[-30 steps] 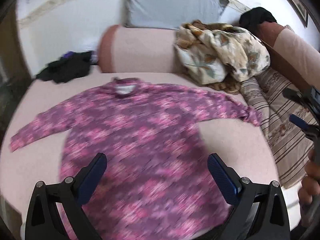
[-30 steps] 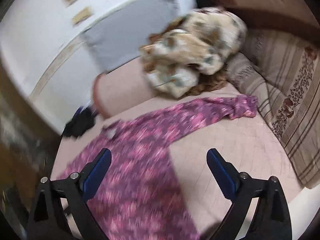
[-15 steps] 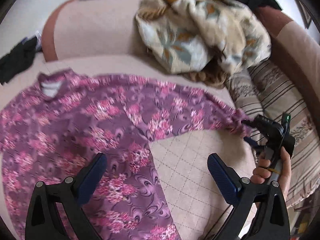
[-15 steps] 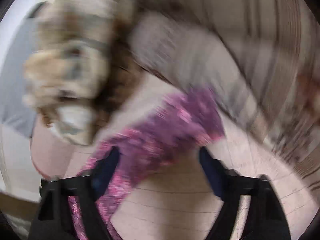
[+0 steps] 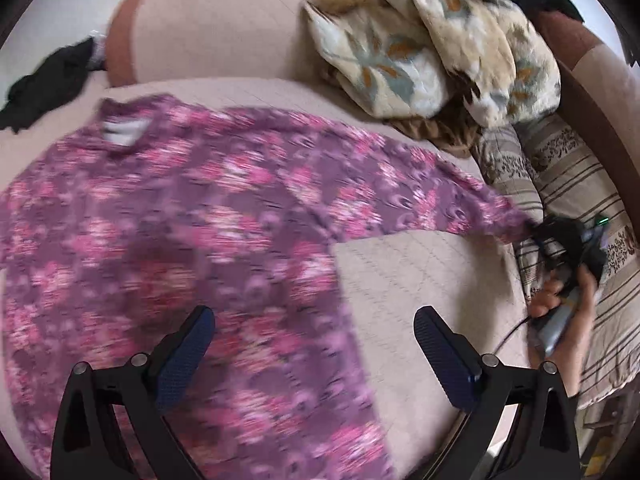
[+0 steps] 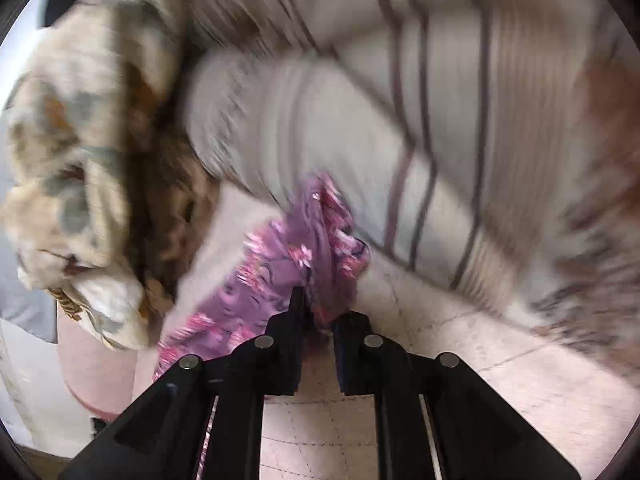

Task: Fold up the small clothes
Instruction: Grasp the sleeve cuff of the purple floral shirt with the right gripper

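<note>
A purple long-sleeved shirt with pink flowers (image 5: 192, 216) lies flat on the pink sofa seat (image 5: 420, 280), collar toward the backrest. My left gripper (image 5: 314, 344) is open and empty, hovering above the shirt's right hem. My right gripper (image 6: 320, 312) is shut on the cuff of the shirt's right sleeve (image 6: 304, 248), right beside the striped cushion. It also shows in the left wrist view (image 5: 560, 236) at the sleeve end.
A crumpled beige floral blanket (image 5: 432, 44) is piled at the back right. Striped cushions (image 5: 568, 184) line the right side. A black garment (image 5: 44, 80) lies at the far left. The sofa backrest (image 5: 212, 28) is behind the shirt.
My right gripper has closed on the sleeve cuff; half a second ago its fingers were open around it. The left gripper has drifted left over the shirt.
</note>
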